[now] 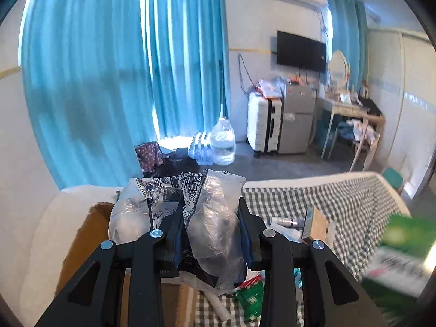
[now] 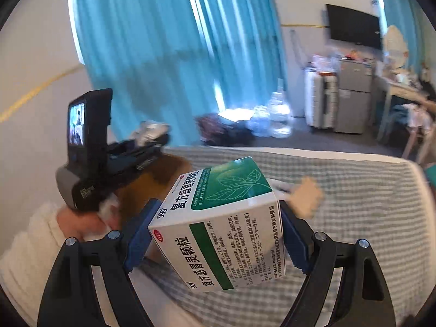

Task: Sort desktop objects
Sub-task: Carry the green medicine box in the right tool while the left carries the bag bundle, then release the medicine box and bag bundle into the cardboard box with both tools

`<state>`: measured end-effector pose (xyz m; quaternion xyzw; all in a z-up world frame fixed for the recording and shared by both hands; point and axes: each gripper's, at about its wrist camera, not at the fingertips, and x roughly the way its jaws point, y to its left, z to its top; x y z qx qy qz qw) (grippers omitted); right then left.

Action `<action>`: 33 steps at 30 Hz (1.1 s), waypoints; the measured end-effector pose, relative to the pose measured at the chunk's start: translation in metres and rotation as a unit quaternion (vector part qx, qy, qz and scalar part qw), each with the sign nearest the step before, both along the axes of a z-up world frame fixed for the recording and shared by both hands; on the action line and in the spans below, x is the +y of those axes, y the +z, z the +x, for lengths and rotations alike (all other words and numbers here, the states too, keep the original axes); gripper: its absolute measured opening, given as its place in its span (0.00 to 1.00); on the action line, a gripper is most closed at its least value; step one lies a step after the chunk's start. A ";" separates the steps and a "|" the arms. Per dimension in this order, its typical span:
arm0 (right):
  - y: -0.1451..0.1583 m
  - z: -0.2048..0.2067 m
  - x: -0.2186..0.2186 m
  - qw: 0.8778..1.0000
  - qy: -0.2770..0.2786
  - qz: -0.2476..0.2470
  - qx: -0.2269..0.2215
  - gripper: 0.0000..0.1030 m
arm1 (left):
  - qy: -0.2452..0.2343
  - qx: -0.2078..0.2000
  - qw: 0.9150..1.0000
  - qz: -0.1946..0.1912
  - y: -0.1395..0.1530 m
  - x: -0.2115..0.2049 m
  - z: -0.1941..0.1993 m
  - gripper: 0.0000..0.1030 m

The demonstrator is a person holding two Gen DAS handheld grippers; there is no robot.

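Observation:
My left gripper (image 1: 209,212) is shut on a crumpled clear plastic bag (image 1: 218,218) holding dark, flower-printed fabric, lifted above a brown cardboard box (image 1: 81,239). In the right wrist view that gripper (image 2: 160,139) shows at the left with the bag (image 2: 150,132), held by a hand in a white sleeve (image 2: 76,220). My right gripper (image 2: 218,207) is shut on a white and green medicine box (image 2: 223,226), its blue pads (image 2: 141,234) pressing both sides. The box is tilted and held above the checked cloth (image 2: 354,190). In the left wrist view it is a blur (image 1: 403,245).
A small tan box (image 1: 316,226) and small tubes lie on the checked cloth (image 1: 327,199), with green packets (image 1: 250,299) under my left gripper. Beyond the cloth's far edge are water bottles (image 1: 218,141), suitcases (image 1: 264,125), a desk (image 1: 351,111) and blue curtains.

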<state>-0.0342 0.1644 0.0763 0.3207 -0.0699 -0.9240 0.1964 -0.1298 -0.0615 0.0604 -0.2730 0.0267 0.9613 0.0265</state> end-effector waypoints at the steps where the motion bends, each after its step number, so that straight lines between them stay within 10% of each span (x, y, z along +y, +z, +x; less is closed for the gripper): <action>1: -0.002 -0.005 -0.012 1.000 0.013 -0.020 -0.006 0.81 | 0.007 -0.004 1.000 -0.001 0.003 -0.010 0.004 0.33; 10: -0.027 -0.024 -0.087 0.995 0.076 -0.059 -0.034 0.81 | 0.100 -0.027 0.995 -0.015 0.009 -0.105 0.032 0.33; 23: -0.068 -0.085 -0.176 0.989 0.114 -0.056 -0.077 0.81 | 0.152 -0.100 0.983 0.021 -0.066 -0.162 0.032 0.34; 29: -0.063 -0.097 -0.189 0.991 0.105 -0.051 -0.067 0.85 | 0.168 -0.111 0.979 0.025 -0.079 -0.173 0.018 0.80; 33: -0.053 -0.101 -0.171 0.992 0.080 -0.085 -0.044 0.87 | 0.179 -0.106 0.978 0.023 -0.079 -0.171 0.021 0.89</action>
